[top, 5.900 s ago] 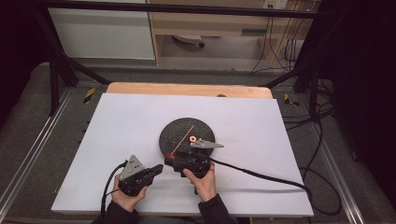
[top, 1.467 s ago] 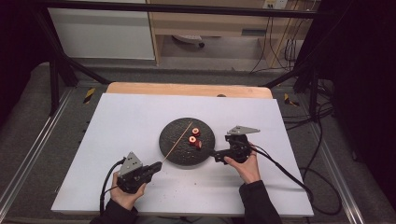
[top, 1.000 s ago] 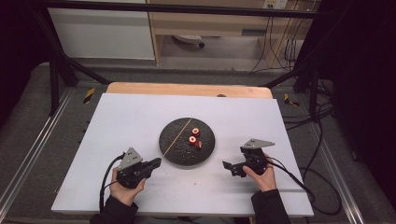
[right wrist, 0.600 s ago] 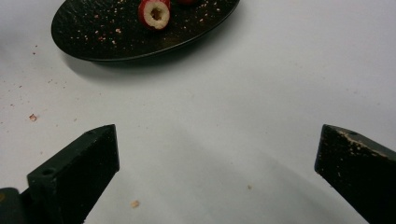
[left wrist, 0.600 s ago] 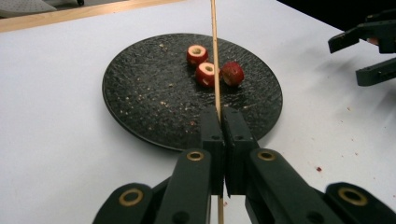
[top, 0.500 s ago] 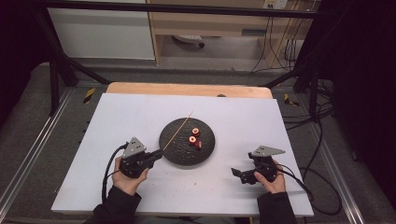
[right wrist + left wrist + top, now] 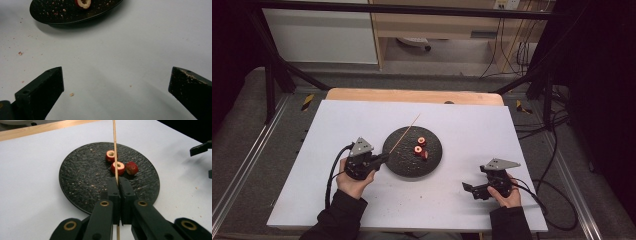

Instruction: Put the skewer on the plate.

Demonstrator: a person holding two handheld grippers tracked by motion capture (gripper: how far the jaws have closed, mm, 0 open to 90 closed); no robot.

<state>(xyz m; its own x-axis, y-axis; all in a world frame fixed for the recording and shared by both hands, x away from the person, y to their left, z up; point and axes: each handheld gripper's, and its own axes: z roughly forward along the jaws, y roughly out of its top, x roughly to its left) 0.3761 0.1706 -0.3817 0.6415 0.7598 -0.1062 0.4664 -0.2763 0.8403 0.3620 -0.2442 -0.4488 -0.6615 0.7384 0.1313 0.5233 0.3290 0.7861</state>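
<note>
My left gripper (image 7: 381,159) (image 7: 117,181) is at the black plate's (image 7: 404,164) near-left rim, shut on a thin wooden skewer (image 7: 405,134) (image 7: 114,145). The skewer slants across the plate (image 7: 80,177), past its far rim. Three red cored fruit pieces (image 7: 420,149) lie on the plate's right half, and in the left gripper view the skewer passes over two of them (image 7: 117,168). My right gripper (image 7: 471,190) (image 7: 117,72) is low over the white table at the front right, away from the plate (image 7: 62,13). It is open and holds nothing.
Small crumbs (image 7: 71,94) dot the white table top (image 7: 472,135). A wooden strip (image 7: 412,95) runs along the far edge. Cables (image 7: 537,200) trail from the right gripper off the table's right side. Black frame posts (image 7: 272,75) stand at the back corners.
The right gripper has drawn back from the plate's right rim to the front right of the table. The left gripper has moved up toward the plate, carrying the skewer farther across it.
</note>
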